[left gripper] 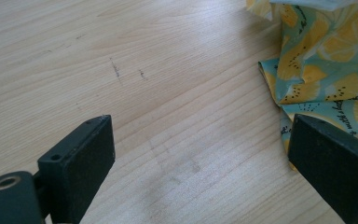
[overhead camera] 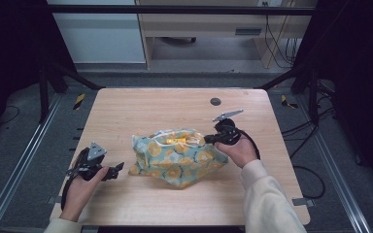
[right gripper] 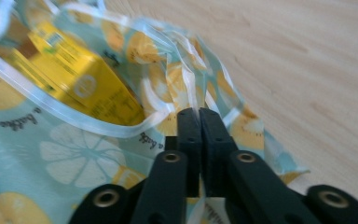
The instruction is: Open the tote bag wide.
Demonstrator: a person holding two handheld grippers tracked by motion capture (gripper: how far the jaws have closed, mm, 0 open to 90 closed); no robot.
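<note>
Centrally on the table (overhead camera: 126, 104) lies a bag (overhead camera: 177, 158), teal cloth with a yellow citrus print and a white-edged mouth, slumped and crumpled, its mouth toward the far side. Inside the mouth, a yellow box (overhead camera: 175, 141) shows; in the right gripper view the box (right gripper: 81, 81) sits just behind the white rim, printed text on it too blurred to read.

Right gripper (overhead camera: 212, 139): at the bag's right far edge, held in the right hand (overhead camera: 240, 150), a pale sleeve (overhead camera: 267, 199) behind it. In the right gripper view its fingers (right gripper: 189, 128) are pressed together with a fold of the bag's rim (right gripper: 191, 95) pinched between them. Bag cloth rises just above the fingertips; bare wood to the right.

Left gripper (overhead camera: 118, 168): near the table's front left, held in the left hand (overhead camera: 82, 187), just beside the bag's left lower corner, not touching it. In the left gripper view its fingers (left gripper: 81, 161) stand wide apart, with bare wood between them. The bag's corner (left gripper: 321, 79) lies at upper right, passing behind the right finger; whether that finger touches the cloth, cannot tell.

A small dark round cap (overhead camera: 215, 101) sits in the tabletop near the far edge, well apart from the bag
</note>
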